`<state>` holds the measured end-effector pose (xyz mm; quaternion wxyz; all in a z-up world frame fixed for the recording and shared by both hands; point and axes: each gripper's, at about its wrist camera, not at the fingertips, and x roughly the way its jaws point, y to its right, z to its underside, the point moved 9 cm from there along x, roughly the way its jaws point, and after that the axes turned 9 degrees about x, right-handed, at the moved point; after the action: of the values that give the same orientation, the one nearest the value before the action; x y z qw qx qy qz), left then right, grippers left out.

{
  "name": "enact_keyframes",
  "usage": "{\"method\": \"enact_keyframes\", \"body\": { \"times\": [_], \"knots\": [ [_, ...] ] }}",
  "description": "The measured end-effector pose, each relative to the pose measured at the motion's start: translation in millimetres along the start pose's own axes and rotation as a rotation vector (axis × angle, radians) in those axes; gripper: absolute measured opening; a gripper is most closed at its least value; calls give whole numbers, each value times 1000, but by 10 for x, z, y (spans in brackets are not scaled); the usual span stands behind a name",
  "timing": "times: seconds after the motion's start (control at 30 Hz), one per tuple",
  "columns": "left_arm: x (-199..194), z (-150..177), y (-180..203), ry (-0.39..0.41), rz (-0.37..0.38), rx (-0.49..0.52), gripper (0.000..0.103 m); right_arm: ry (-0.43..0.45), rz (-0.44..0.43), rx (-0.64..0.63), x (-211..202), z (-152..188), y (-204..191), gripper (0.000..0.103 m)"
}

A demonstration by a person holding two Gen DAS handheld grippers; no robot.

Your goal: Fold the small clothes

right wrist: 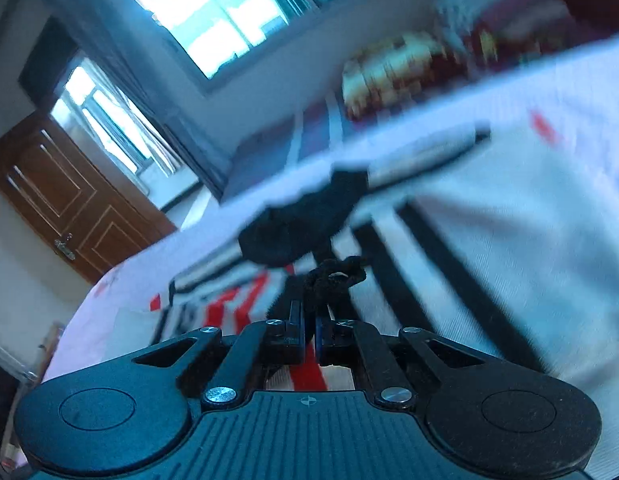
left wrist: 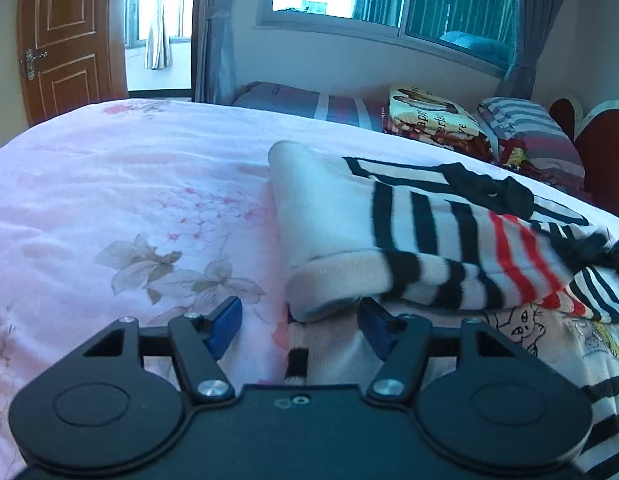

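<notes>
A small white garment (left wrist: 421, 232) with black and red stripes lies partly folded on the pink bed, its cream lining turned up at the near edge. My left gripper (left wrist: 300, 322) stands open just below that cream edge. Its right blue pad (left wrist: 373, 326) is tucked under the fold, and its left pad (left wrist: 225, 326) is apart on the quilt. In the blurred right wrist view, my right gripper (right wrist: 309, 322) is shut on a bunch of the garment's black trim (right wrist: 335, 276). The striped garment (right wrist: 449, 240) stretches away ahead of it.
A pink floral quilt (left wrist: 129, 208) covers the bed. A pale cloth with cartoon drawings (left wrist: 525, 326) lies under the striped garment. Folded blankets and a striped pillow (left wrist: 521, 128) sit at the far edge by a red headboard (left wrist: 605, 152). A wooden door (left wrist: 65, 40) stands at the far left.
</notes>
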<state>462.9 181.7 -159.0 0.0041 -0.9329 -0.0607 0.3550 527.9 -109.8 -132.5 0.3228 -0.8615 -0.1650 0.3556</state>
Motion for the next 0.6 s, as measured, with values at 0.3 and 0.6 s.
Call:
{"method": "enact_keyframes", "body": {
  "times": [0.3, 0.6],
  "knots": [
    [-5, 10, -27, -2, 9, 32, 57, 22, 55, -53, -370, -55, 309, 4],
    [-49, -51, -36, 14, 14, 13, 52, -17, 53, -52, -309, 2, 319, 4]
  ]
}}
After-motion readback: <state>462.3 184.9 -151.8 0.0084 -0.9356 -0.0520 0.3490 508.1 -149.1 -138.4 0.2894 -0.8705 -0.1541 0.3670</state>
